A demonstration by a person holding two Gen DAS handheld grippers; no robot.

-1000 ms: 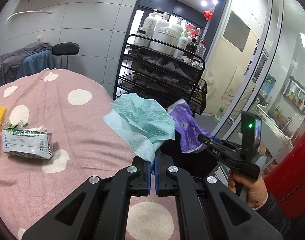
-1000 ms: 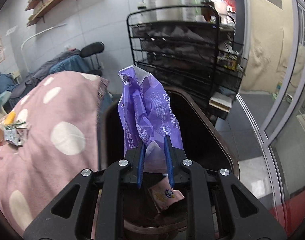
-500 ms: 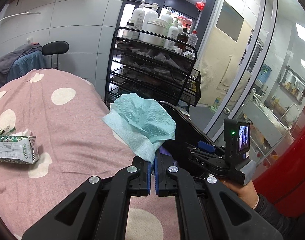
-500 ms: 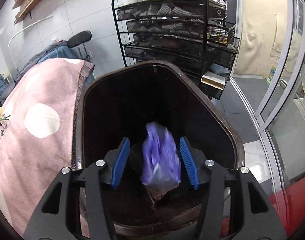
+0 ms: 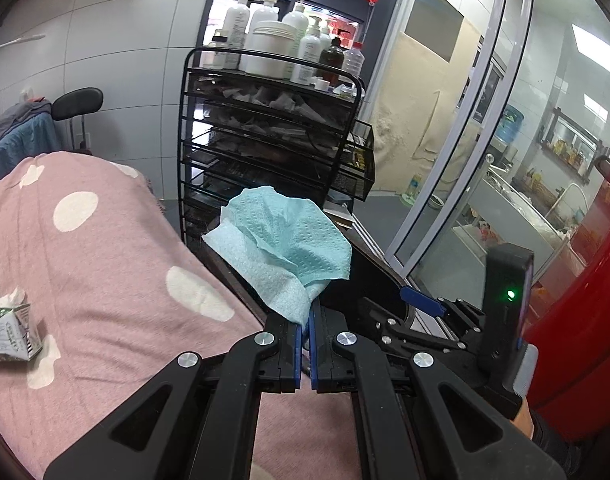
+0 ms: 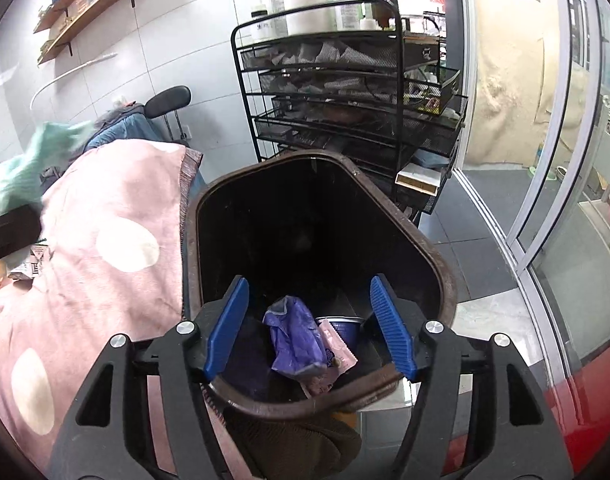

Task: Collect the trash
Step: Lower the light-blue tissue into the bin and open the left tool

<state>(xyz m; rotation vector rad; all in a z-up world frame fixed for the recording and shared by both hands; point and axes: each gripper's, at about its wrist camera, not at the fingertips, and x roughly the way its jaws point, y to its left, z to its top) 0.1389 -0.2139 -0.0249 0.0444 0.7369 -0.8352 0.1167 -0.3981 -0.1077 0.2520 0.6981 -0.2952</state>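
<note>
My left gripper point(image 5: 305, 320) is shut on a crumpled teal paper towel point(image 5: 283, 246), held above the edge of the pink dotted bed cover point(image 5: 105, 256), near the dark trash bin point(image 5: 369, 276). My right gripper point(image 6: 311, 320) is open and empty over the bin's mouth point(image 6: 437, 256). A purple plastic bag point(image 6: 295, 338) lies at the bottom of the bin beside a pink wrapper point(image 6: 339, 350). The teal towel also shows blurred at the left of the right wrist view point(image 6: 33, 160).
A crushed green-and-white carton point(image 5: 9, 330) lies on the bed cover at the left. A black wire cart point(image 6: 345, 80) with bottles stands behind the bin. Glass sliding doors point(image 5: 465, 140) are to the right. A red surface point(image 5: 585, 320) is at the far right.
My right gripper opened and let go of the purple bag, which fell into the bin. My left gripper carried the teal towel rightward toward the bin.
</note>
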